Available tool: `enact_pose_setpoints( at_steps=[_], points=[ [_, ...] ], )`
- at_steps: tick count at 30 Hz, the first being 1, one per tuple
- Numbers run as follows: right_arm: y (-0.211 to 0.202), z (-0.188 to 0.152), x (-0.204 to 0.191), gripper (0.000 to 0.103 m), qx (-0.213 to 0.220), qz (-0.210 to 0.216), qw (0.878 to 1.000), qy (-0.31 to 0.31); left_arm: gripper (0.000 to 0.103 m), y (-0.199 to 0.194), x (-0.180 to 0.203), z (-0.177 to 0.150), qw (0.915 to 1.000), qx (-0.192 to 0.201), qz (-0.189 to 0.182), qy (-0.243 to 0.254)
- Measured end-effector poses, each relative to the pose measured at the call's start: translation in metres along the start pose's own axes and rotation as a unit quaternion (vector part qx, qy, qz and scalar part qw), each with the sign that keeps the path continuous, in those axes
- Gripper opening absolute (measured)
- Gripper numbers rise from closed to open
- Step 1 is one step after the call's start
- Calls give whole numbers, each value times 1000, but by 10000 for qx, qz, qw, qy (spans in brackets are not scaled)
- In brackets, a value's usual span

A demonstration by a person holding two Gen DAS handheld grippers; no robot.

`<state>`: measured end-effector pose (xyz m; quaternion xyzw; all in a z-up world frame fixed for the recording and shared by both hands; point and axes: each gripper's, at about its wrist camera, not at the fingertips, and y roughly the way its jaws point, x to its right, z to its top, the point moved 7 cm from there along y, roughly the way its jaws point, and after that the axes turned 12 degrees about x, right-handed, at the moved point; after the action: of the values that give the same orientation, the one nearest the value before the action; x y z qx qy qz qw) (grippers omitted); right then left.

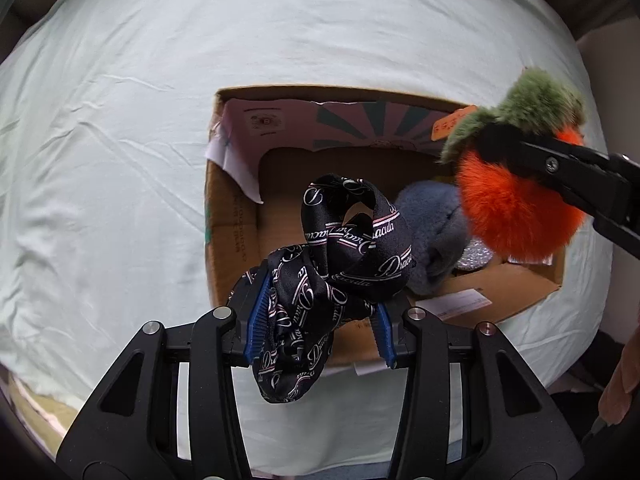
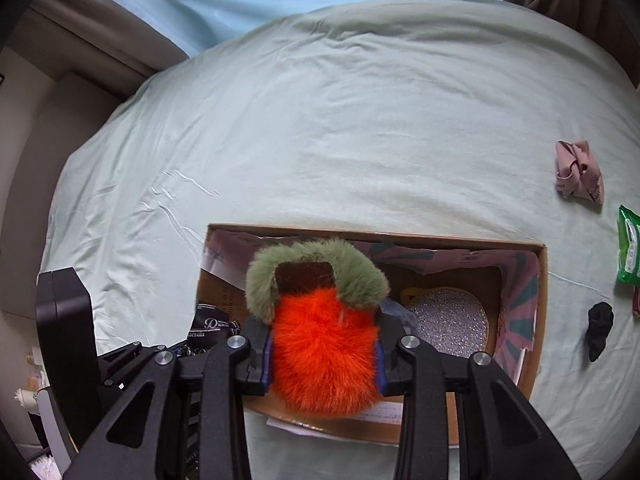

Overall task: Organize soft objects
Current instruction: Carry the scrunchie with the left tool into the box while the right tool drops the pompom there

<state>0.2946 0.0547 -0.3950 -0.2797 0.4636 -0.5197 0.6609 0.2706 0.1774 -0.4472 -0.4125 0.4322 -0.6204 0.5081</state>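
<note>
My left gripper point(image 1: 318, 312) is shut on a black satin scarf point(image 1: 340, 264) with pale script print, held over the near edge of an open cardboard box point(image 1: 228, 240). My right gripper point(image 2: 323, 344) is shut on a fluffy orange and green plush point(image 2: 322, 332), held above the same box point(image 2: 536, 320); the plush also shows at the right of the left wrist view point(image 1: 516, 200). Inside the box lie a grey-blue plush point(image 1: 432, 232) and a silver glittery round piece point(image 2: 452, 320).
The box sits on a bed with a pale green sheet point(image 2: 320, 128). On the sheet to the right lie a pink cloth point(image 2: 578, 176), a small black cloth point(image 2: 600, 326) and a green packet point(image 2: 630, 248). Beige upholstered bed frame point(image 2: 92, 48) borders the left.
</note>
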Motion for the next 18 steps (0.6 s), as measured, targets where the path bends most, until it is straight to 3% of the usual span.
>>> enact_pose_setpoints(
  at_steps=[5, 6, 7, 8, 9, 12, 18],
  points=[
    [24, -3, 7, 33, -290, 146, 9993, 173, 43, 12, 0, 3, 9999, -116, -31, 24],
    [28, -3, 8, 33, -345, 181, 9990, 237, 52, 12, 1, 4, 9999, -101, -56, 33],
    [31, -4, 9, 34, -380, 196, 9987, 289, 74, 11, 3, 6, 9999, -60, -120, 43],
    [33, -4, 10, 35, -403, 162, 9985, 336, 88, 8, 4, 8, 9999, -17, -127, 74],
    [35, -3, 12, 48, -386, 109, 9985, 375, 102, 5, 3, 9, 9999, 81, -24, 127],
    [32, 1, 17, 103, -183, 120, 9987, 452, 103, -2, 3, 10, 9994, 188, 78, 290],
    [21, -1, 25, 103, -62, 143, 9983, 554, 103, -6, 3, 5, 9994, 184, 75, 295]
  ],
)
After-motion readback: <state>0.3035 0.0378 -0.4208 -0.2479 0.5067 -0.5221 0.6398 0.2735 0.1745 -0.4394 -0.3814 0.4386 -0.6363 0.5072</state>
